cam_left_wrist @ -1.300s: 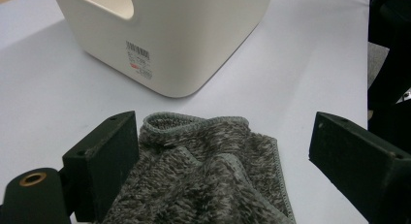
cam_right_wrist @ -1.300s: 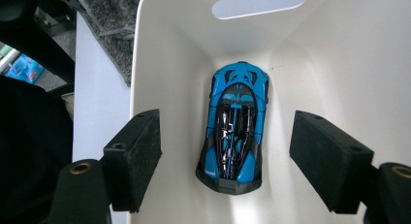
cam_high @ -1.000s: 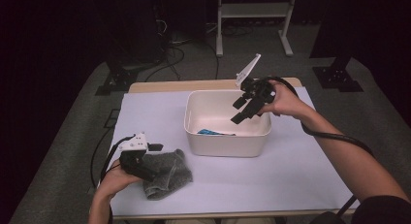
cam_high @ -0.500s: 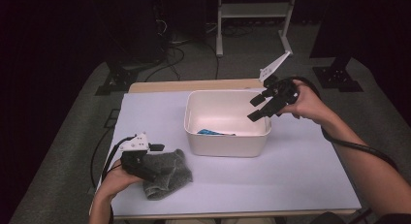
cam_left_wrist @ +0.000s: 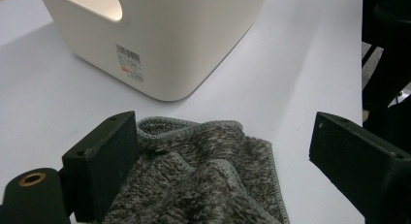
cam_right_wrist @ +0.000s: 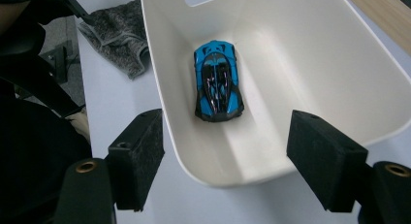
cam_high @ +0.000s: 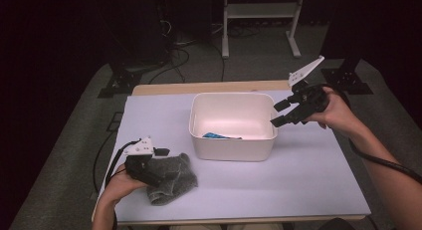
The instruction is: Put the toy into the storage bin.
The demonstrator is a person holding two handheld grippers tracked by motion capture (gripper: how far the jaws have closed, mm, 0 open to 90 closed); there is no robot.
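- Left gripper: jaws spread, straddling the grey knit cloth at table's 7 o'clock corner; pads not pressing it.
- Cloth: soft, limp, light; it'll likely sag and drape when lifted. Best pinched on a bunched fold or the hemmed edge.
- Look: mottled grey knit, stitched border, crumpled heap.
- White bin: table centre, blue toy car lying inside.
- Right gripper: jaws spread, empty, at bin's 3 o'clock rim.

Toy car mostly behind bin wall
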